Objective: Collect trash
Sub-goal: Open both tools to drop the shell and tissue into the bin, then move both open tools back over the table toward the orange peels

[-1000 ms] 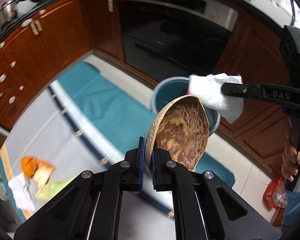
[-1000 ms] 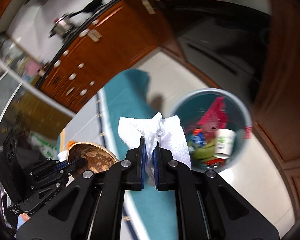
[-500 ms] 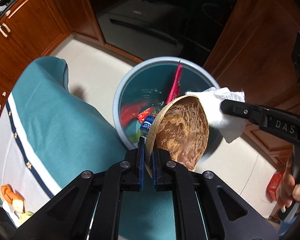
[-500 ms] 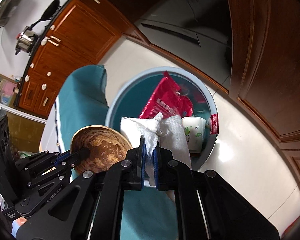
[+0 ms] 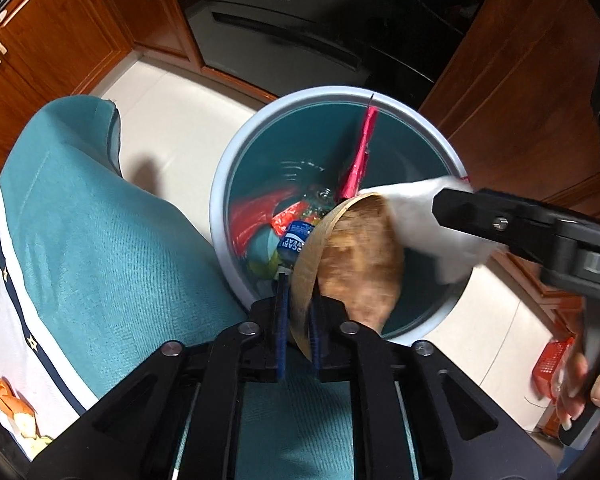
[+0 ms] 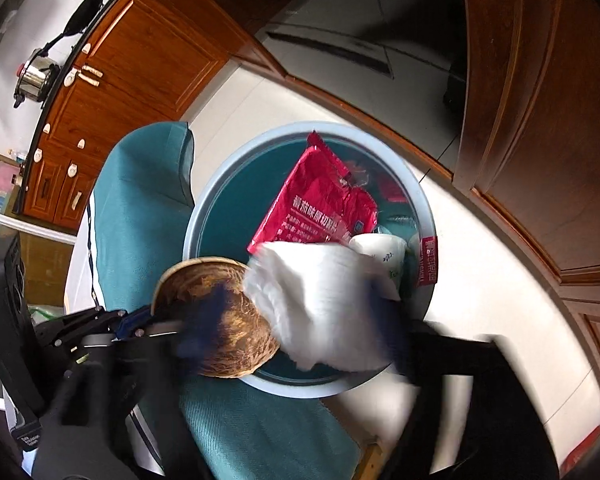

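The left wrist view looks almost straight down into a round blue-rimmed bin (image 5: pixel 236 160) on the pale kitchen floor. The bin already holds collected rubbish: a red snack packet (image 5: pixel 360 152) leaning against the wall, a blue-labelled bottle (image 5: pixel 294 240), and, in the right wrist view, a white paper cup (image 6: pixel 384 252).

The left gripper (image 5: pixel 298 320) has a brown coconut shell half (image 5: pixel 352 264) edge-on between its blue pads, and its jaws are opening. A slim gap shows beside the shell's rim, so the grip appears to be letting go, with the shell poised over the bin's near side.

The right gripper (image 6: pixel 308 328) is heavily blurred in its own view. Its jaws are opening wide, with a crumpled white paper towel (image 6: pixel 320 300) between them above the bin mouth. Whether the towel still clings to one finger or is already falling free cannot be told from the smear.

Judging by this, both pieces are at the point of being dropped, and neither has landed inside yet.

More work seems left. At the lower-left edge of the left wrist view, orange peel (image 5: pixel 16 412) and other scraps lie on the white part of the teal cloth (image 5: pixel 100 248) covering the table beside the bin. These would need another trip.
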### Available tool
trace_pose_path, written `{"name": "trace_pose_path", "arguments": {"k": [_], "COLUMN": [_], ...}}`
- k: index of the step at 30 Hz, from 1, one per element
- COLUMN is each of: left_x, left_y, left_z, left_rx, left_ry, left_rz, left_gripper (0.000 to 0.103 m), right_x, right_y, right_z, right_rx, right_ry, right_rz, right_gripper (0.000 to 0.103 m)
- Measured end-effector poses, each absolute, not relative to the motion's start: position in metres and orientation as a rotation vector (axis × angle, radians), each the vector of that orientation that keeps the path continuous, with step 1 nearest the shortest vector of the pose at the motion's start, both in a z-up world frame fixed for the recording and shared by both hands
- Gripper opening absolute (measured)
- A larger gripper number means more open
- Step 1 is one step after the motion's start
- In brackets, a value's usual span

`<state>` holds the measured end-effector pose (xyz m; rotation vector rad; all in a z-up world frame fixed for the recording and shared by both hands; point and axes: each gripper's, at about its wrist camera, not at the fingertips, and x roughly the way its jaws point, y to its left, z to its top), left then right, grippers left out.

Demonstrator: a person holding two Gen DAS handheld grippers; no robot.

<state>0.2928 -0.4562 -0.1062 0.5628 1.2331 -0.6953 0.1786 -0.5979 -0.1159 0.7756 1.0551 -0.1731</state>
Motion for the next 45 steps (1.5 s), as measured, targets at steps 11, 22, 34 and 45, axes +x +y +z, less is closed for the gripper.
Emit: {"name": "trace_pose_path", "arguments": {"k": [11,22,34,45], "left_x": [0.277,0.259,0.255,0.264], "left_y": [-0.441,-0.404,-0.333,-0.245], "left_z": [-0.072,-0.041,-0.001,0.017], "left_rx": [0.541,0.489,0.405,0.324], "left_ry": [1.133,1.103,1.034,1.015], "left_rz": [-0.682,-0.697,-0.647,-0.573], "left_gripper": [0.073,0.074,0.082,0.084], "right_x": [0.17,0.158,0.161,0.184], "right_y": [-0.579,-0.546,-0.485,-0.403], "right_z": [-0.094,-0.046,-0.005,0.023], "right_rx": [0.654,0.513,0.422,0.323], "right_ry": [1.121,1.105,1.085,1.092], "right_rz": [-0.23,-0.253,-0.201,-0.099], "right_gripper": [0.097,0.097,0.097,0.097]}}
